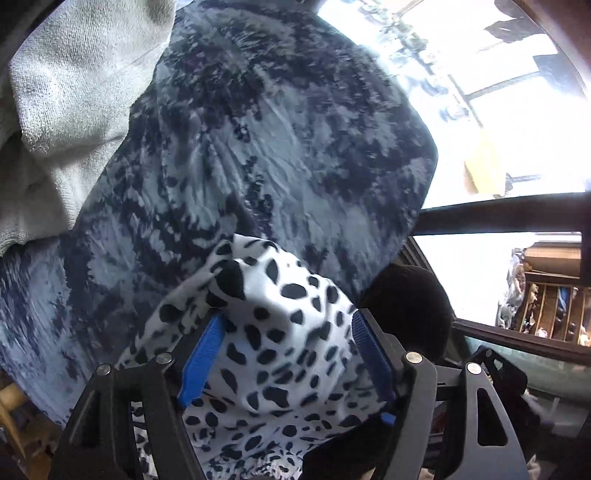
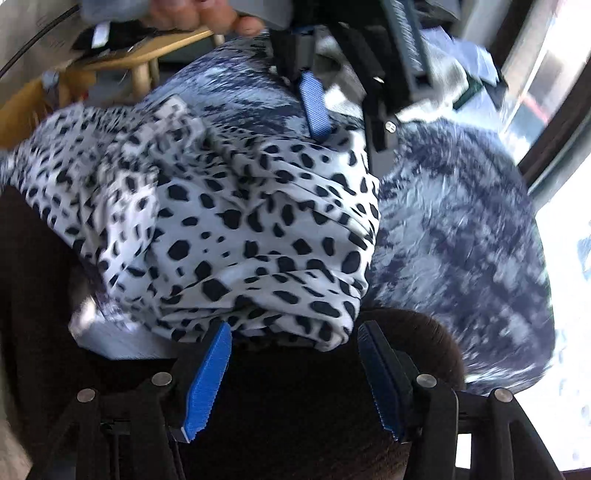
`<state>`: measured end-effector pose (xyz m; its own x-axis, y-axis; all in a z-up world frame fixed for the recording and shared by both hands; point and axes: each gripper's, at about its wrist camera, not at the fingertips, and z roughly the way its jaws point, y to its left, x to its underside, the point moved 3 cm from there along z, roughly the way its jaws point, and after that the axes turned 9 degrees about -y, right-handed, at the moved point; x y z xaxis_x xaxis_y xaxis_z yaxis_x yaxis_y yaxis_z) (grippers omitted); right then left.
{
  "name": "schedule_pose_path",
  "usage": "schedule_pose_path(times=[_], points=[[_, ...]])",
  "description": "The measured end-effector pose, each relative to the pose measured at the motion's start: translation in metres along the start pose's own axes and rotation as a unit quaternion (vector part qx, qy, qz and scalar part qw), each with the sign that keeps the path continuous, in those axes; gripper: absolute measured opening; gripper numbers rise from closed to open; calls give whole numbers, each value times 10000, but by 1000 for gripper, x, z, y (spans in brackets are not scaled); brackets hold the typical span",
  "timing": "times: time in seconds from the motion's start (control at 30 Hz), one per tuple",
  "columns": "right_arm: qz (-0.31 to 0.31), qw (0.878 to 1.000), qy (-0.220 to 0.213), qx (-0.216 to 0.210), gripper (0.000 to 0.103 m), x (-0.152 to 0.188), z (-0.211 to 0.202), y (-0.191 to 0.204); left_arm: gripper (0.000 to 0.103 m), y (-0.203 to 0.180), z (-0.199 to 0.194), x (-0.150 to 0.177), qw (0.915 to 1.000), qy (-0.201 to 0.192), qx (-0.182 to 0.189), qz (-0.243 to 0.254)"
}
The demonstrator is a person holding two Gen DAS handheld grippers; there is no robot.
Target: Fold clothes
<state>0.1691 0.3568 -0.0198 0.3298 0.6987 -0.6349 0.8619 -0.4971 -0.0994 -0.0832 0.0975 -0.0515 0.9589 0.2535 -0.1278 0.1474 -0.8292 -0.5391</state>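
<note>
Left gripper (image 1: 288, 321) has its blue pads spread apart with the spotted white garment (image 1: 280, 332) bunched between them, not clearly pinched; right gripper (image 2: 295, 334) jaws also wide apart, its tips at the lower edge of the same spotted garment (image 2: 229, 221), above dark brown cloth (image 2: 288, 406). Garment lies crumpled on a blue-grey mottled blanket (image 1: 266, 140), cream towel (image 1: 74, 92) at upper left. Right view blurred; a hand (image 2: 199, 14) shows at top

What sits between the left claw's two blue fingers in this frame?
In the left wrist view, the spotted white garment bulges up between the left claw's spread blue fingers, with the tie-dye blanket behind it.
</note>
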Motion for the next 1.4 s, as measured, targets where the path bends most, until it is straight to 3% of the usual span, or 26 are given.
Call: schedule_pose_path(times=[0.23, 0.3, 0.33, 0.4, 0.43, 0.53, 0.77, 1.03, 1.1, 1.27, 1.33, 1.37, 1.4], points=[[302, 9991, 10, -311, 49, -1, 14, -13, 73, 16, 17, -9, 9965, 432, 278, -666], [368, 9985, 15, -396, 39, -1, 17, -15, 73, 15, 19, -9, 9961, 436, 195, -744], [401, 9982, 17, -438, 34, -1, 18, -16, 67, 14, 20, -9, 9963, 442, 161, -726], [468, 9975, 21, -522, 20, -1, 22, -19, 40, 13, 20, -9, 9964, 442, 78, -724], [501, 9971, 23, -564, 18, -1, 23, -20, 25, 13, 21, -9, 9963, 439, 32, -732], [692, 9955, -95, -638, 11, -2, 20, -24, 13, 20, 18, -10, 9948, 271, 57, -976], [1207, 9896, -579, -519, 8, -1, -19, -31, 6, 47, -4, -24, 9856, -446, 88, -1626], [2048, 9762, -257, -670, 0, 32, -15, -32, 3, 70, -3, -33, 9770, -764, -171, -1982], [2114, 9747, -206, -695, 0, 36, -17, -30, 3, 72, -9, -37, 9749, -977, -469, -1946], [2298, 9716, -249, -513, 0, 41, -25, -32, 3, 61, -26, -36, 9782, -1189, -485, -1630], [2387, 9696, -377, -370, 5, 38, -30, -39, 4, 66, -43, -31, 9728, -1432, -699, -1684], [2417, 9687, -478, -289, 10, 35, -33, -44, 7, 70, -54, -28, 9695, -1560, -665, -1769], [2456, 9673, -596, -234, 32, 30, -34, -49, 11, 75, -64, -24, 9660, -1688, -631, -1853]])
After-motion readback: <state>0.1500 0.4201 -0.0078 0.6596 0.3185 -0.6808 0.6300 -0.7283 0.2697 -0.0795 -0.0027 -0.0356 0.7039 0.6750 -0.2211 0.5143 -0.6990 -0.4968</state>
